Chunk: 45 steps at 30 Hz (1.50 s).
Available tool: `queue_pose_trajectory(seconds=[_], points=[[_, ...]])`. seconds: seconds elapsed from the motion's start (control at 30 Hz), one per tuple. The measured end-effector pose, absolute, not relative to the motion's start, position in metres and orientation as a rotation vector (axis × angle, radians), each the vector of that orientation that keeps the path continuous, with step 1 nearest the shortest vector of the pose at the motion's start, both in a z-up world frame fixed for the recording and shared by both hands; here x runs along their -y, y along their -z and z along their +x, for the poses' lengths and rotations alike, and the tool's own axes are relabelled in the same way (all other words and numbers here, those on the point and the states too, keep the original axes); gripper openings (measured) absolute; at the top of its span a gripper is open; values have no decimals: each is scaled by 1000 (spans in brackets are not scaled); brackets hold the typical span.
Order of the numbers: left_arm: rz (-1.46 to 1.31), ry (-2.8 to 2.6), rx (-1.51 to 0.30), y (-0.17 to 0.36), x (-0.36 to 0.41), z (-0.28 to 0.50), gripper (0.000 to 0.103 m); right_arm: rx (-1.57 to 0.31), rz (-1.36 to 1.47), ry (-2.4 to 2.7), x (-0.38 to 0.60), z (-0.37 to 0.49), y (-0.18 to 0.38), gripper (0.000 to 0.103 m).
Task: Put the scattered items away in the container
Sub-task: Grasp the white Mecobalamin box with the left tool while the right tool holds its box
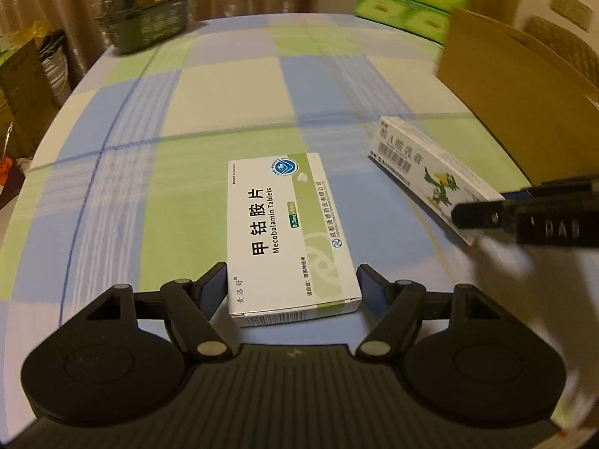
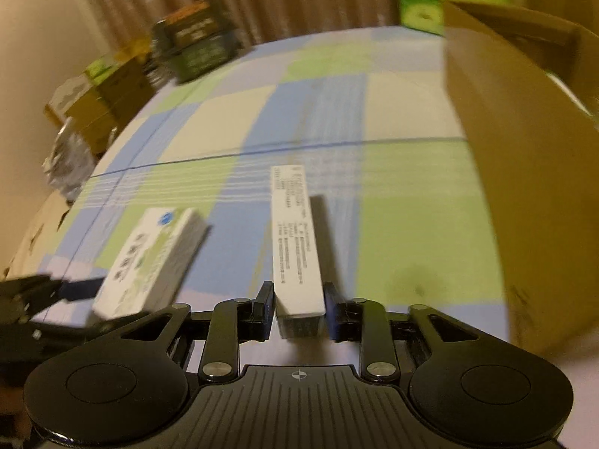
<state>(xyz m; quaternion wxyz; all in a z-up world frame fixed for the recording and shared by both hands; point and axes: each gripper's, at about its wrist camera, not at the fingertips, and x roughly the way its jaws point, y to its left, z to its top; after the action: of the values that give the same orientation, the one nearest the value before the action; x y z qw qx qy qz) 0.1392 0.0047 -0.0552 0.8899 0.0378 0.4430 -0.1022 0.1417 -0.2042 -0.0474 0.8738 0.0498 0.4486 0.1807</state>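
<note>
left tool (image 1: 292,284): jaws part-way spread, astride the near end of the tablet box (image 1: 288,232); the left pad meets the box's side and the right pad looks just clear of it, so I read this as closing in, not yet a firm pinch
tablet box: white and green, face up, flat on the checked desk (image 1: 224,104), its long sides lined up with the jaws so a squeeze across its width should take it
right tool (image 2: 299,310): jaws half spread with the ointment box (image 2: 295,239) between them; narrow gaps show on both sides of the box's near end, so the pads seem not to press it
ointment box: long and narrow, lying lengthwise away from the right tool, which suits a grip across its short width; in the left wrist view it lies just in front of the carton
container: brown carton (image 2: 524,157) standing at the right edge of the desk, near both boxes, top open as far as the blur allows
stage, as I judge it: both boxes are outside the carton, each lined up for a pick
risk: the blurred right view leaves the right-hand contact uncertain
</note>
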Motion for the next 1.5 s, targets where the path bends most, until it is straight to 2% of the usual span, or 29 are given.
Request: queue_pose_trajectory(seconds=[0.03, 0.07, 0.3, 0.63, 0.93, 1.33, 1.4, 1.5], points=[[76, 217, -920, 55, -4, 131, 70, -925, 94, -354, 206, 139, 45, 67], [74, 214, -922, 55, -3, 123, 70, -903, 77, -335, 208, 135, 43, 73], [51, 178, -919, 50, -9, 102, 70, -794, -73, -378, 193, 125, 28, 73], [60, 178, -906, 43, -9, 118, 75, -871, -234, -459, 164, 156, 52, 73], [72, 174, -994, 54, -7, 146, 75, -898, -261, -491, 156, 174, 49, 65], [73, 147, -1018, 62, -3, 151, 74, -910, -262, -502, 153, 177, 53, 54], [73, 142, -1016, 61, -3, 152, 69, -911, -260, -505, 153, 178, 53, 53], [76, 138, -1016, 61, -2, 152, 68, -919, -269, -511, 152, 181, 54, 47]])
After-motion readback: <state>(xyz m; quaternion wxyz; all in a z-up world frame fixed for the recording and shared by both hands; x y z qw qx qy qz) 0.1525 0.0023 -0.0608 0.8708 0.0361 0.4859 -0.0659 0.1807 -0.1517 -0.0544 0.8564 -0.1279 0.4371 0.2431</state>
